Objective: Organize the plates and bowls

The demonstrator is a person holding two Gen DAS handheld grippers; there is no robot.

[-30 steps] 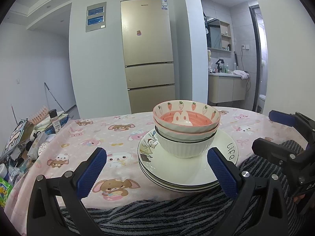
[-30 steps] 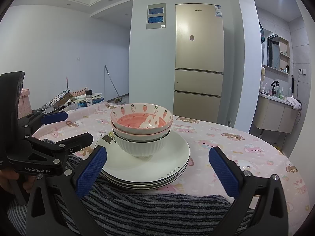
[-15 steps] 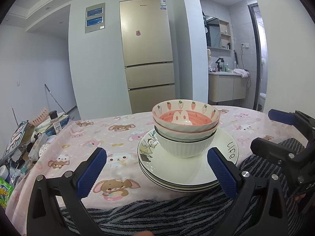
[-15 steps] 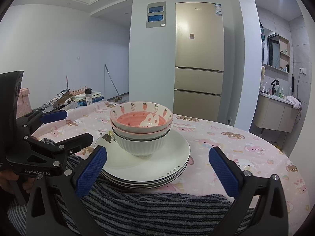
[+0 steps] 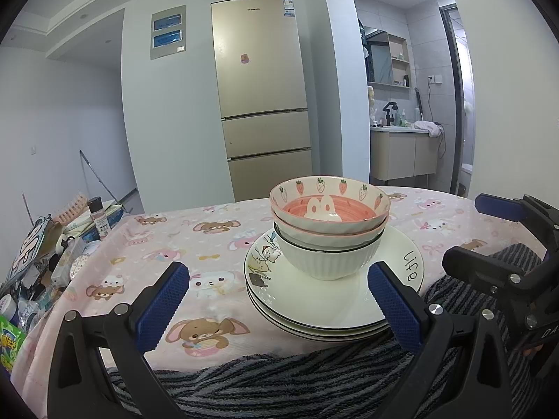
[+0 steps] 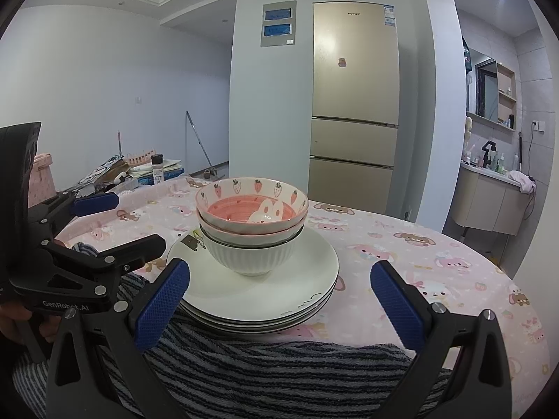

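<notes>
Both grippers, left (image 5: 277, 291) and right (image 6: 279, 293), are hovering spread and empty; the bowls (image 5: 330, 223) are already nesting on the plates (image 5: 335, 310), so approach slowly.

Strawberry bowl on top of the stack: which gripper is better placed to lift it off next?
Probably the left. In its own view the strawberry bowl sits closer to the midline of the left gripper; the right gripper sees it slightly further left. Both are open, empty and short of the plates.
</notes>
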